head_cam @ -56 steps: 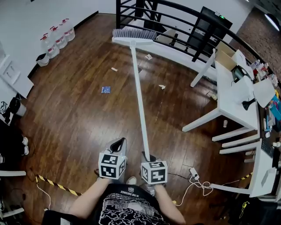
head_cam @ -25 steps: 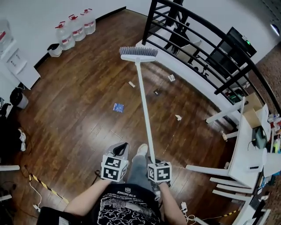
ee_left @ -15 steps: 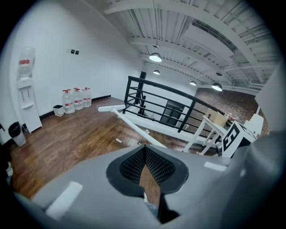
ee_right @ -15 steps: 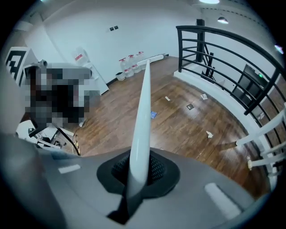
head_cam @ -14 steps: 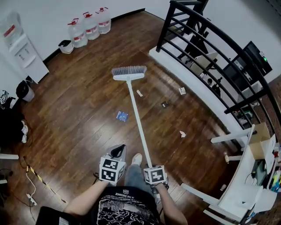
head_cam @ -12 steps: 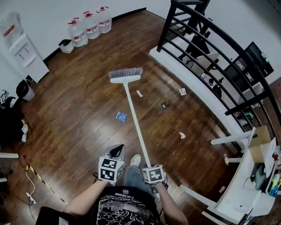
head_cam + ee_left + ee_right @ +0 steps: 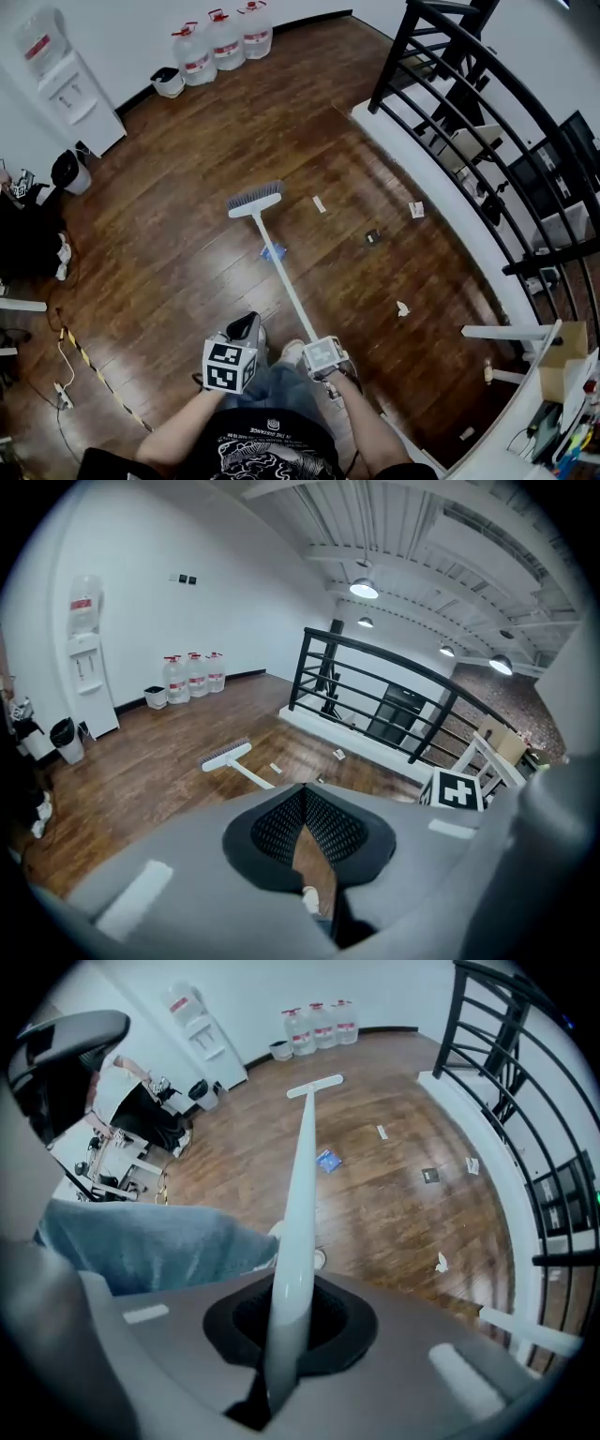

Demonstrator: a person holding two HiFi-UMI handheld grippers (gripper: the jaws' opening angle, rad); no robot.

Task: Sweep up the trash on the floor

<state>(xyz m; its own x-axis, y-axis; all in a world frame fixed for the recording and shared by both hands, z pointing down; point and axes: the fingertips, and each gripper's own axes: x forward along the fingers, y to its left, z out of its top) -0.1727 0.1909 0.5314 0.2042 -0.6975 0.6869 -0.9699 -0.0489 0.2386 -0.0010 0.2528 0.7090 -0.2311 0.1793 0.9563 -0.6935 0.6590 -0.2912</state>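
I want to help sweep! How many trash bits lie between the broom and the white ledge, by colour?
White: 3, a strip, a flat scrap, a crumpled bit
Blue: 1, a square piece
Dark: 1, a small chip
Total: 5
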